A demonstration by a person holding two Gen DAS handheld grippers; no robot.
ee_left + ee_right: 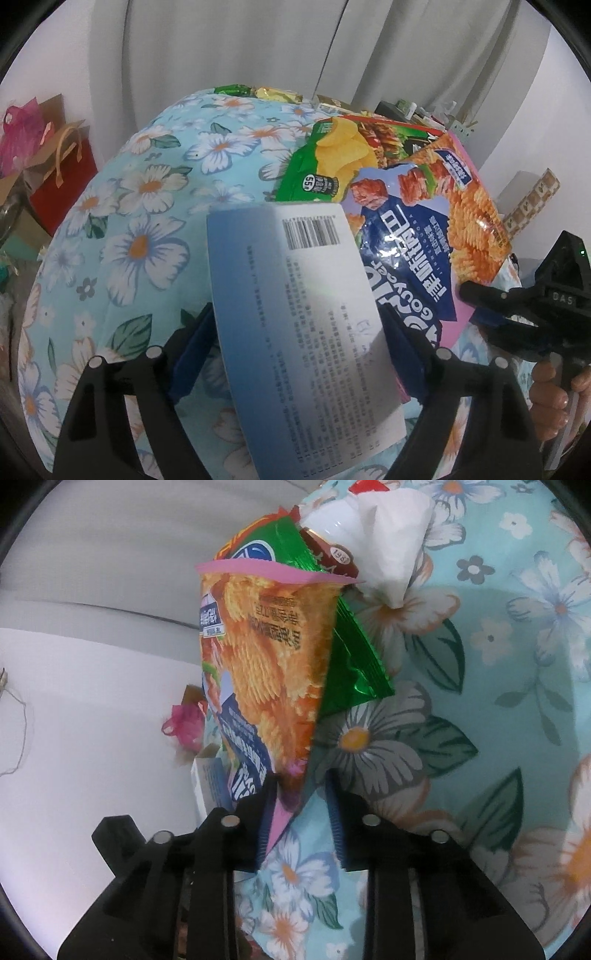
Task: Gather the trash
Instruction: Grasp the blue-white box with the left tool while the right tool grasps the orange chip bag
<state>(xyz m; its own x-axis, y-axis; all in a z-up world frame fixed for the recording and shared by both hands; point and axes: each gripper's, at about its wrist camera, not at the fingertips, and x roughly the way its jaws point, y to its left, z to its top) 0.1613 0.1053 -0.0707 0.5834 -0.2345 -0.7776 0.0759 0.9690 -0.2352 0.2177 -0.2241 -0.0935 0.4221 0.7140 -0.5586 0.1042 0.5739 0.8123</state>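
Printed paper slip (295, 314) with a barcode lies nearest the left wrist lens, spanning the gap between the jaws of the left gripper (299, 339), which stand wide apart; whether either blue pad presses it I cannot tell. Beyond the slip, on the floral tablecloth (147, 192), rest the pink-edged snack bag (424, 236) and, behind that, a green chip bag (328, 158). The right gripper (299, 805) has its jaws drawn close on the pink bag's lower corner, apparently pinched there, with the bag rising above it. Beyond that bag sit a crumpled white tissue (384, 535) and a red-brown wrapper (332, 554). My judgement: the corner hold is thin, so the glossy bag could slide out if lifted quickly, and the loose slip could flutter off the cloth if the wide jaws close crookedly. Any bin for the trash is out of sight, the slip's lower end is cut off, and its fine print is unreadable.
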